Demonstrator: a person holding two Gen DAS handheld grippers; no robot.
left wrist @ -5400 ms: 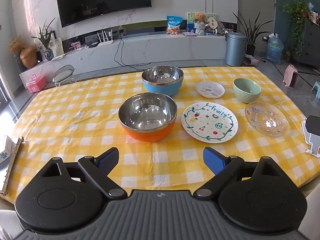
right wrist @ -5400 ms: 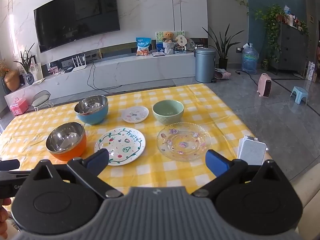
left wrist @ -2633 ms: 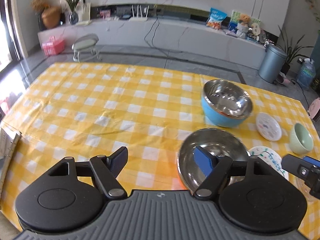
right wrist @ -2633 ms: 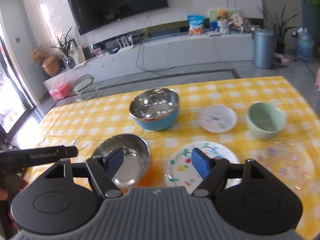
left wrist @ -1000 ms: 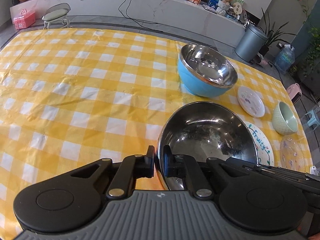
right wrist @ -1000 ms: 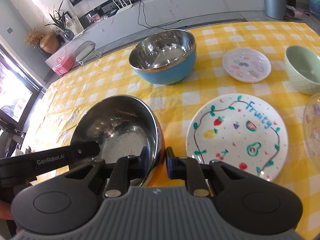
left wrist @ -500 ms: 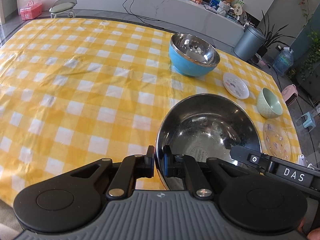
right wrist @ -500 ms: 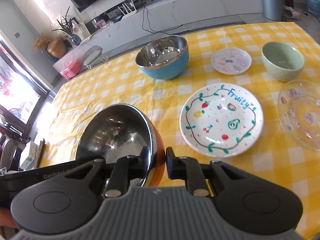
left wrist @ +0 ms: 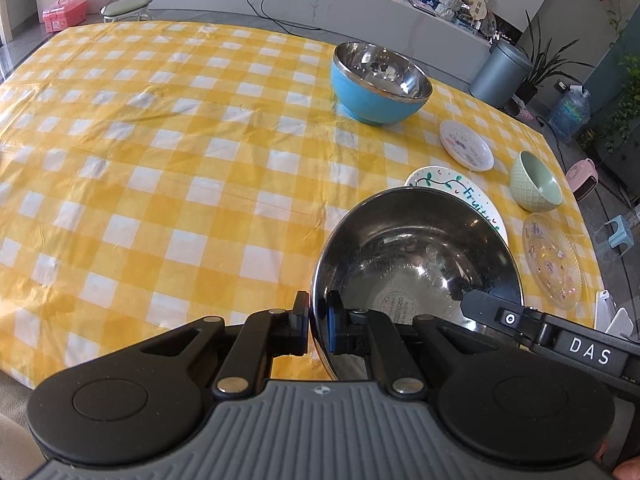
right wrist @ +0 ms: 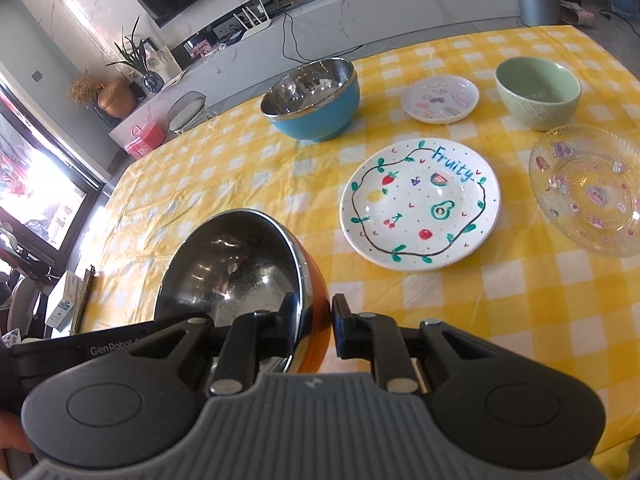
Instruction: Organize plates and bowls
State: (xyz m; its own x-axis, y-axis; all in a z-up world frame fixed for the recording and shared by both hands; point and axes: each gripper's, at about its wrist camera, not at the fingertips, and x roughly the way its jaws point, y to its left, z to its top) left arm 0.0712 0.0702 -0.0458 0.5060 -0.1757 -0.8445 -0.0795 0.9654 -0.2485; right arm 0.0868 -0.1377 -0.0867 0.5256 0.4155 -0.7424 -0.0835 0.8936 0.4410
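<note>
Left wrist view: left gripper (left wrist: 318,328) was clamped on the near-left rim of the orange steel bowl (left wrist: 416,272), raised near the fruit plate (left wrist: 452,188); blue bowl (left wrist: 380,84) stood farther off.

Right wrist view: right gripper (right wrist: 314,330) pinched that bowl's (right wrist: 236,264) right rim, left of the plate (right wrist: 420,204).

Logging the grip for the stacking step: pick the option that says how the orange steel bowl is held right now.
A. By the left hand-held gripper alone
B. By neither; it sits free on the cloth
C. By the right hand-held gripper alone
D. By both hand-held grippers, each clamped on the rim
D: the left hand-held gripper and the right hand-held gripper each pinch the rim of the orange steel bowl, at opposite sides.
</note>
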